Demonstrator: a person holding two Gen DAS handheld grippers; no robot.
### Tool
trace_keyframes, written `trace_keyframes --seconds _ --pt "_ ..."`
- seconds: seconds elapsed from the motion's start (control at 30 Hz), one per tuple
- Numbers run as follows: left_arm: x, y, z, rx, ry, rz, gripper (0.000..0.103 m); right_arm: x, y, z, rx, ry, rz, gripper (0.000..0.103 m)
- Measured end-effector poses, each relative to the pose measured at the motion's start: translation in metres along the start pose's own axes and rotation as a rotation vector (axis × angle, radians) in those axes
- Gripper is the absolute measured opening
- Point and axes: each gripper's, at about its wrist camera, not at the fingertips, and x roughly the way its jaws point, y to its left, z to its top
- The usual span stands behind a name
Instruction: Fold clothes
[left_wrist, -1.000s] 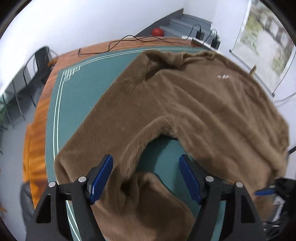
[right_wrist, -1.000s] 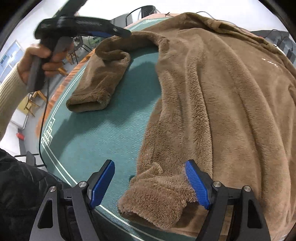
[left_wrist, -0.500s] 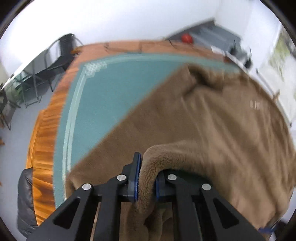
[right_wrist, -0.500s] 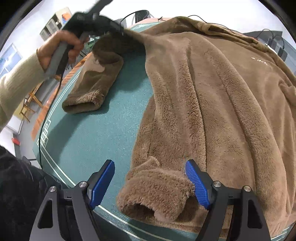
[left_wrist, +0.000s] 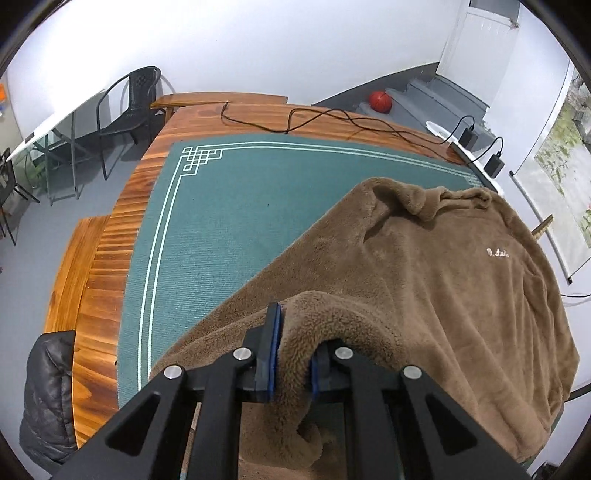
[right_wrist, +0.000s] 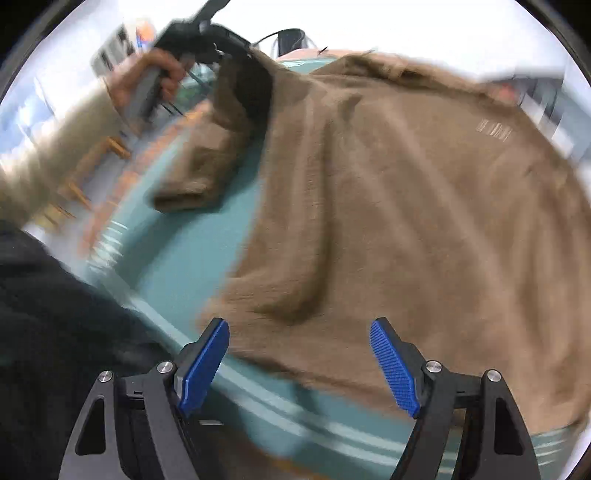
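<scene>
Brown fleece sweater (left_wrist: 424, 266) lies spread on green mat (left_wrist: 221, 206); cable (left_wrist: 332, 122) and wooden table (left_wrist: 92, 280) beyond. Left gripper (left_wrist: 291, 354) pinches the sleeve fold, where a second ago its jaws stood wide. Right view, blurred: right gripper (right_wrist: 299, 365) wide, nothing between, hem now farther off; left hand (right_wrist: 147, 77) lifts sleeve.
</scene>
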Motion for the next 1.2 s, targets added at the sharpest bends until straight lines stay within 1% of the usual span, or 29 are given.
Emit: trace_keyframes --seconds 0.03,0.07,0.1,0.17,0.27,0.33,0.43,0.47,0.53,0.57,0.6,0.73,0.8,0.83,0.87,0.9,0.93,0.97,1.03,1.13,1.2 --pt "0.000 0.000 0.001 0.003 0.002 0.003 0.015 -0.001 -0.004 0.000 0.072 -0.001 0.118 0.081" --pt "0.000 0.001 0.001 0.003 0.004 0.003 0.016 0.000 -0.006 -0.001 0.121 0.000 0.195 0.081" --pt "0.001 0.001 0.002 0.002 0.007 0.003 0.017 0.001 -0.008 -0.001 0.164 0.004 0.253 0.081" --pt "0.002 0.004 0.002 -0.010 0.014 -0.001 0.017 0.010 -0.010 -0.004 0.227 0.037 0.294 0.081" --pt "0.005 0.007 0.001 -0.028 0.024 -0.004 0.017 0.024 -0.011 -0.010 0.282 0.083 0.287 0.080" --pt "0.007 0.007 -0.001 -0.026 0.028 -0.003 0.017 0.020 -0.008 -0.017 0.288 0.101 0.280 0.079" --pt "0.011 0.007 -0.004 -0.020 0.035 -0.001 0.017 0.025 -0.004 -0.018 0.294 0.107 0.257 0.076" --pt "0.012 0.007 -0.004 -0.018 0.037 -0.001 0.017 0.027 -0.004 -0.018 0.294 0.106 0.248 0.074" --pt "0.012 0.007 -0.005 -0.018 0.038 -0.003 0.017 0.029 -0.001 -0.017 0.295 0.091 0.233 0.069" --pt "0.013 0.007 -0.005 -0.017 0.038 -0.003 0.017 0.028 0.001 -0.016 0.293 0.073 0.218 0.069" --pt "0.013 0.007 -0.005 -0.016 0.039 -0.001 0.017 0.028 0.002 -0.013 0.285 0.054 0.192 0.069" --pt "0.013 0.008 -0.005 -0.014 0.041 -0.002 0.017 0.027 0.002 0.002 0.220 -0.020 0.037 0.069" --pt "0.014 0.008 -0.005 -0.009 0.043 0.002 0.017 0.029 0.003 0.008 0.197 -0.047 -0.017 0.068" --pt "0.014 0.009 -0.005 -0.007 0.045 0.004 0.017 0.030 0.001 0.009 0.194 -0.050 -0.031 0.060" --pt "0.015 0.009 -0.005 -0.007 0.046 0.004 0.017 0.031 -0.001 0.010 0.196 -0.049 -0.033 0.043" --pt "0.015 0.011 -0.005 -0.009 0.046 0.003 0.017 0.031 -0.003 0.010 0.201 -0.047 -0.026 0.034" --pt "0.015 0.012 -0.005 -0.014 0.046 0.001 0.017 0.032 -0.006 0.010 0.205 -0.044 -0.019 0.022" --pt "0.016 0.014 -0.004 -0.018 0.047 -0.001 0.017 0.031 -0.008 0.009 0.206 -0.046 -0.007 0.019" --pt "0.016 0.018 -0.004 -0.027 0.048 -0.004 0.017 0.022 -0.008 0.010 0.187 -0.060 0.045 0.019" --pt "0.013 0.021 -0.002 -0.033 0.036 -0.005 0.017 -0.009 -0.006 0.017 0.169 -0.110 0.183 0.019" --pt "0.009 0.024 0.000 -0.039 0.025 -0.006 0.017 -0.031 0.001 0.025 0.121 -0.138 0.269 0.019"
